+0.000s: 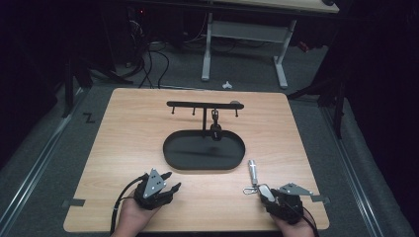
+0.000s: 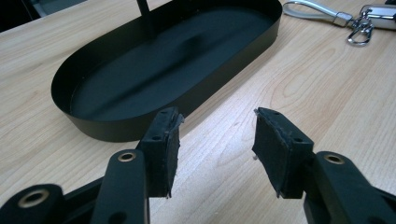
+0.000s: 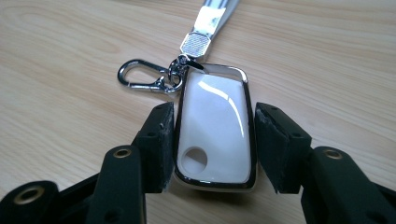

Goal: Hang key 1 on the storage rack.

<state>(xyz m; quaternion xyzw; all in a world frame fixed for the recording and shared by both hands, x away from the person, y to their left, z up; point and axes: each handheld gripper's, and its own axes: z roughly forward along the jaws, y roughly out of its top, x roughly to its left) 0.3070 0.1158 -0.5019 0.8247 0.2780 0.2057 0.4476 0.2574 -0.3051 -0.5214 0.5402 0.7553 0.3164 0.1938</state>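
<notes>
A person seated at a wooden table [image 1: 123, 148] works a gripper in each hand. The right gripper [image 3: 215, 140] sits low at the table's near right corner with a white, chrome-edged key fob [image 3: 215, 130] lying flat between its jaws. The left pad [image 3: 161, 144] appears to touch the fob's edge, while a thin gap shows at the right pad [image 3: 273, 144], so whether the fob is actually clamped cannot be told. From the fob's far end run a silver carabiner clip [image 3: 142, 79] and a pale strap [image 3: 212, 11], the strap stretching away across the wood toward the tray.

The left gripper [image 2: 215, 140], at the near left, hangs released with nothing between its jaws, which stand apart over bare wood just short of the black oval tray [image 2: 93, 126].

That tray sits at the table's centre and carries a slim black stand [image 1: 204, 104] with a crossbar and small hooks; a dark item [image 1: 215, 129] hangs from one hook, just right of the post. Seen from the high view, the fob [image 1: 265, 190] rests well apart from the tray's near right rim.
</notes>
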